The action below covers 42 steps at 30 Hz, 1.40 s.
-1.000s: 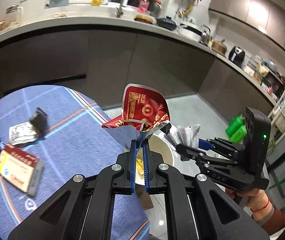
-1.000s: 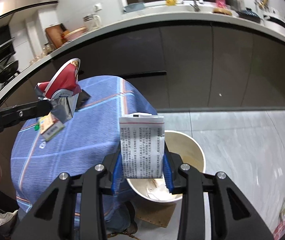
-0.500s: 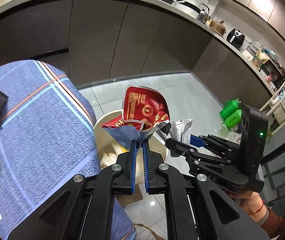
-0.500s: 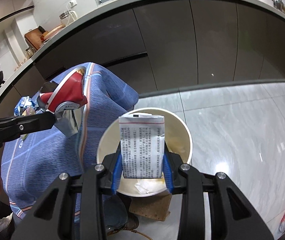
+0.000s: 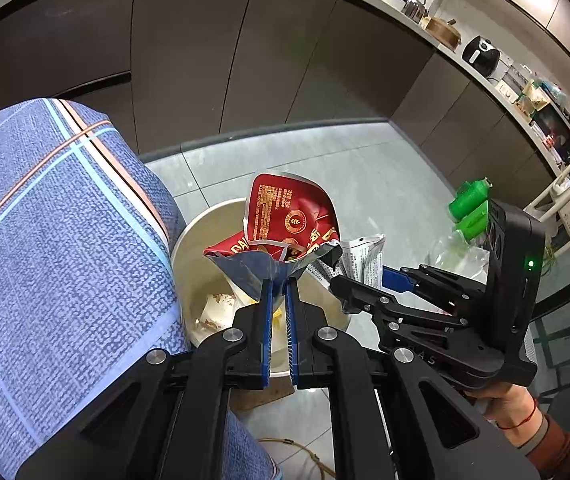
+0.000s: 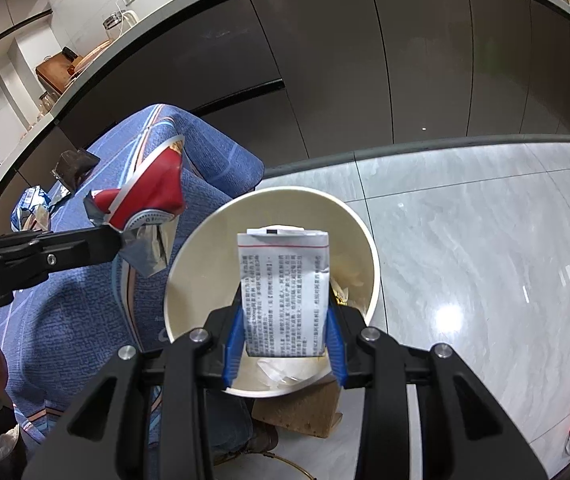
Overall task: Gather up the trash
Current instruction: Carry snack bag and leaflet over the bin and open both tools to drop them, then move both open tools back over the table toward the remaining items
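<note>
My left gripper point(image 5: 279, 286) is shut on the foil edge of a torn red snack wrapper point(image 5: 285, 220), which hangs over the round cream waste bin point(image 5: 189, 240) on the floor. My right gripper point(image 6: 285, 320) is shut on a white printed packet point(image 6: 284, 284), held upright by its two side edges directly above the same bin point(image 6: 361, 232). The bin holds several scraps of paper and wrapper. From the right wrist view the left gripper point(image 6: 113, 240) and its red wrapper point(image 6: 153, 196) sit just left of the bin's rim, over the tablecloth edge.
A table under a blue plaid cloth point(image 5: 57, 240) stands right beside the bin, with a dark wrapper point(image 6: 73, 168) and a blue-white packet point(image 6: 31, 204) on it. Dark cabinets point(image 6: 365, 64) run behind. Green bottles point(image 5: 469, 208) and a bag stand on the grey tiled floor.
Both grippers have come down and tipped further downward, away from the table top and over the bin, each keeping its hold. The bin now fills more of both views.
</note>
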### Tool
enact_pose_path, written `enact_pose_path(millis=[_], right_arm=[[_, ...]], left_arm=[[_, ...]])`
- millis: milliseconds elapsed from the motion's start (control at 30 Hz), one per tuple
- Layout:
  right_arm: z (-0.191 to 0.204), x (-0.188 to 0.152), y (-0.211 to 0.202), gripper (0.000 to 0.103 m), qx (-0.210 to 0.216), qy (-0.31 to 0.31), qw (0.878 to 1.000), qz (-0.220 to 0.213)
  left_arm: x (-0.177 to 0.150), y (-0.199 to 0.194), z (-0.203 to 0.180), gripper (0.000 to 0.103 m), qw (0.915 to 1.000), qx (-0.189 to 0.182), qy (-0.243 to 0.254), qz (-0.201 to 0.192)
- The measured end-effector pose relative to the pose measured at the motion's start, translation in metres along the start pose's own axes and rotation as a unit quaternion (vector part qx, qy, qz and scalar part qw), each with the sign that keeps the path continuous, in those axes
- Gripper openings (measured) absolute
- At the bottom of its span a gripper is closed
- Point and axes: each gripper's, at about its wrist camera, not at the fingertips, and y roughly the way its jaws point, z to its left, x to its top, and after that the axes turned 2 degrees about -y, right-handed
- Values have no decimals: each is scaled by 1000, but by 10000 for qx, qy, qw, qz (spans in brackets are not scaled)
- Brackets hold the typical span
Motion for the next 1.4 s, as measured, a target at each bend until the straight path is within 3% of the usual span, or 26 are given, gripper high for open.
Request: enact_pose_path(millis=[233, 367, 400, 533, 767, 933, 1033, 1400], right_arm=[[-6, 3, 10, 36, 17, -16, 9999, 102], [-9, 3, 11, 43, 38, 18, 10000, 63], [-9, 3, 10, 45, 26, 10, 10000, 50], [-10, 2, 6, 55, -3, -74, 10000, -19], [-9, 0, -1, 68, -18, -230, 9996, -173], [-5, -1, -7, 91, 13, -334, 9991, -270], [-1, 1, -11, 99, -6, -395, 9987, -317], [19, 9, -27, 100, -35, -528, 9978, -393]], left_arm=[[13, 16, -9, 6, 9999, 38, -21, 112], [18, 22, -15, 8, 9998, 124, -1, 129], [18, 23, -15, 12, 9998, 172, -9, 113], [21, 21, -16, 45, 9998, 206, -57, -30], [21, 14, -18, 57, 9992, 304, -28, -261], [19, 0, -13, 85, 9971, 399, -177, -616], [16, -11, -10, 94, 9952, 468, -292, -813], [5, -43, 6, 94, 9894, 677, -772, -1026]])
